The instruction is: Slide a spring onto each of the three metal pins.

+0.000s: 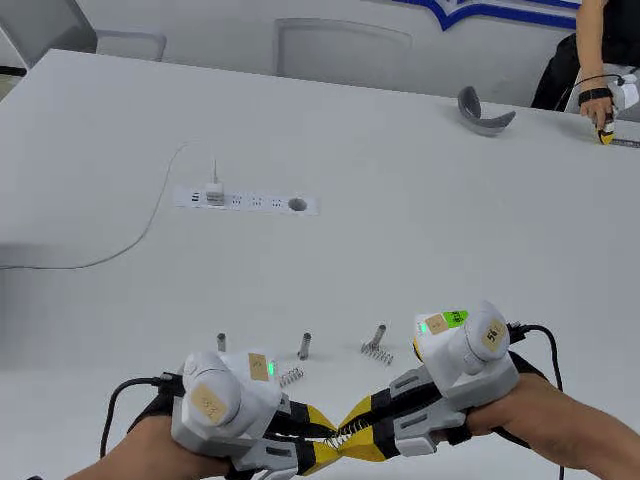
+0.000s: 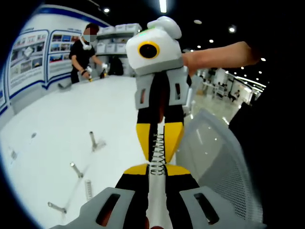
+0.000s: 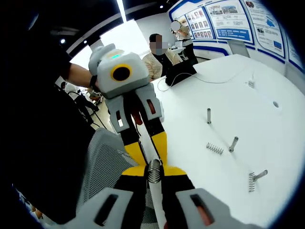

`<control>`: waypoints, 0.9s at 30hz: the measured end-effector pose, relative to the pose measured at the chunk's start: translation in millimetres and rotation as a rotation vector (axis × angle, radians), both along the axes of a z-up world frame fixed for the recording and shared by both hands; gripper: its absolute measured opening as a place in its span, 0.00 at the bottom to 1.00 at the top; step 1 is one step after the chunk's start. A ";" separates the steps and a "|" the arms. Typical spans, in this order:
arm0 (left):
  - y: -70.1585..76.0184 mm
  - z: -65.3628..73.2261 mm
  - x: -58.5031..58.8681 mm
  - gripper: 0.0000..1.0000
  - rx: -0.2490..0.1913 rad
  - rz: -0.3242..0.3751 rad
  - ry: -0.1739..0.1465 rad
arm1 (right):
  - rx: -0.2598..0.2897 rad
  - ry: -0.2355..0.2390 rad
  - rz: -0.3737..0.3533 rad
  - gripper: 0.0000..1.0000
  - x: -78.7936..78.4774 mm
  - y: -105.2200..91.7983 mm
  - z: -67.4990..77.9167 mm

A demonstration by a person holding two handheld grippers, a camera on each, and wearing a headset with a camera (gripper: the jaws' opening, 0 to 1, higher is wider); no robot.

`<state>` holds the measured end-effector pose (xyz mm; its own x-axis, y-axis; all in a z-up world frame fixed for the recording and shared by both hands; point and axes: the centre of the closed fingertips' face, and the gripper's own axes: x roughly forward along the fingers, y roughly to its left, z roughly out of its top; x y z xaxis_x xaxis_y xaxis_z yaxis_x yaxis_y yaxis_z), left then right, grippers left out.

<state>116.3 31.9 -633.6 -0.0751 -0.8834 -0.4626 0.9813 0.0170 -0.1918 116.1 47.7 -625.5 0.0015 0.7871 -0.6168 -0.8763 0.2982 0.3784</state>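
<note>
Three short metal pins stand bare on the white table: left pin, middle pin, right pin. One loose spring lies by the middle pin, and another lies at the right pin's base. At the near table edge, my left gripper and right gripper point at each other, yellow tips almost touching. A third spring bridges them. In the left gripper view this spring runs from my own shut jaws into the right gripper's jaws. The right gripper view shows the spring end-on.
A white power strip with a plug and cable lies mid-table. A grey curved piece sits at the far right, near another person's hand. A mesh chair is below the grippers, off the table edge.
</note>
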 end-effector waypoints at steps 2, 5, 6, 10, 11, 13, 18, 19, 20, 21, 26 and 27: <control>5.0 -2.9 1.6 0.13 -0.001 0.024 0.020 | -0.004 0.008 -0.007 0.12 1.3 1.2 -2.0; 13.5 -8.3 5.4 0.15 0.005 0.062 0.028 | -0.006 0.004 -0.013 0.12 2.7 1.8 -3.4; 16.0 -9.7 6.4 0.15 0.008 0.072 0.031 | -0.007 0.004 -0.014 0.12 3.0 2.0 -3.9; 28.1 -17.4 13.1 0.19 0.026 0.119 0.026 | -0.013 -0.005 -0.009 0.12 3.9 2.8 -6.3; 30.5 -18.3 15.7 0.20 0.026 0.135 0.027 | -0.017 -0.008 -0.010 0.12 4.8 2.3 -7.7; 36.3 -20.3 20.8 0.21 0.029 0.163 0.031 | -0.030 -0.011 -0.022 0.12 8.1 1.1 -11.2; 52.0 -24.9 35.7 0.26 0.046 0.233 0.015 | -0.052 -0.013 -0.046 0.12 14.2 -1.6 -17.1; 56.3 -26.4 39.3 0.27 0.052 0.247 0.011 | -0.054 -0.014 -0.049 0.12 15.3 -1.8 -17.8; 59.0 -27.0 41.5 0.29 0.054 0.258 0.010 | -0.054 -0.015 -0.051 0.12 16.0 -1.8 -18.0; 61.9 -27.7 44.2 0.30 0.057 0.271 0.009 | -0.054 -0.018 -0.055 0.12 17.5 -1.9 -18.6; 77.6 -30.3 59.0 0.34 0.058 0.347 0.018 | -0.082 -0.040 -0.075 0.12 26.0 -3.5 -26.4; 81.7 -31.7 62.3 0.35 0.066 0.358 0.015 | -0.087 -0.041 -0.080 0.12 27.6 -3.7 -27.9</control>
